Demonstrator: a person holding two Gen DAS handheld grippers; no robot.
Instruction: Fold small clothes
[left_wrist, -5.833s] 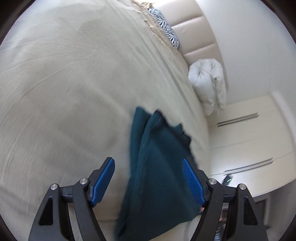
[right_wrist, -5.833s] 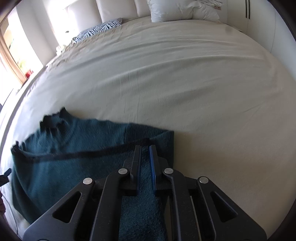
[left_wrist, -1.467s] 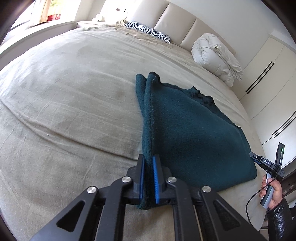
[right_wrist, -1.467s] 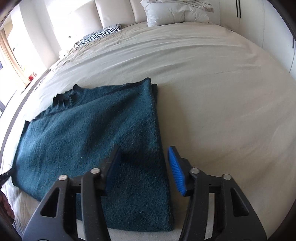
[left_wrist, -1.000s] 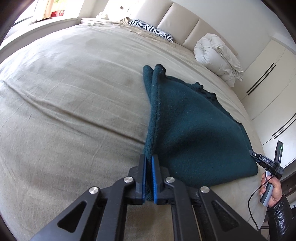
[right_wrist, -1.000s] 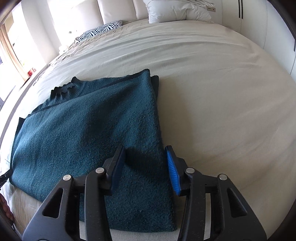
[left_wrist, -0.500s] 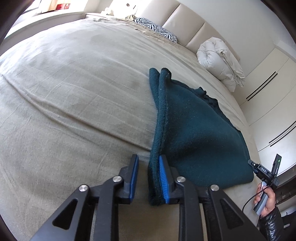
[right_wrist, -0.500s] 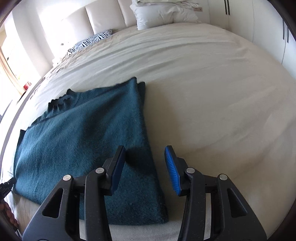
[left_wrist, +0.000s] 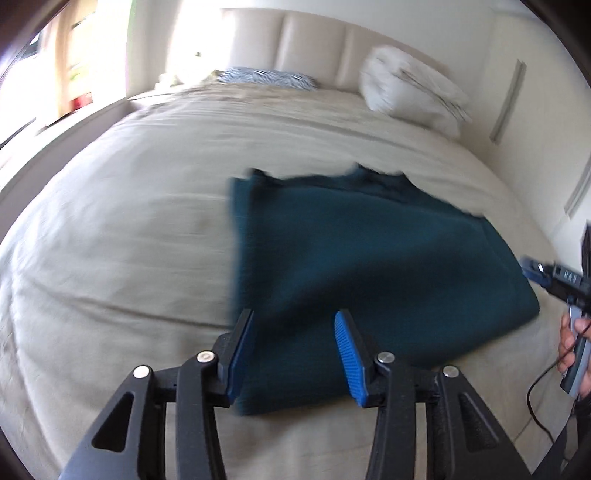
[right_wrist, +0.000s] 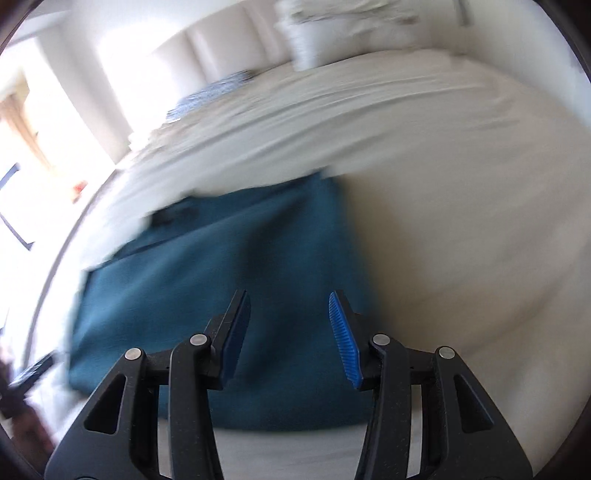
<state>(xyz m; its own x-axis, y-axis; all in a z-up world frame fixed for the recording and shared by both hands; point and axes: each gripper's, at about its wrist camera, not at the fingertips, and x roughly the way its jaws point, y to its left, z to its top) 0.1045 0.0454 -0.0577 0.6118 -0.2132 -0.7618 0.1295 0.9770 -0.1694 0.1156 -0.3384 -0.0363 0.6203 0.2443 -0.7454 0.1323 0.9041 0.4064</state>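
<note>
Hovering both grippers over the near end of the teal garment, I have nothing clamped: the left gripper has its fingers spread apart, and the right gripper has its fingers spread apart too, with only cloth showing in each gap. The garment lies flat on the bed, folded into 1 rough rectangle near the bed's near edge. From the left wrist view it runs from just ahead of the fingers away toward the headboard, its long axis roughly along my line of sight, and its straight left edge sits almost in line with the left finger. From the right wrist view the cloth spreads ahead and to the left, its right edge falling just beyond the right finger. I judge each gripper sits about equally close to its own near corner, so a next fold would start from those 2 corners.

Both views are smeared by motion, so the ragged far end, probably a collar or cuff, is hard to make out. The layers underneath are hidden. At the right edge of the left view a hand holding a small device is partly cut off.
</note>
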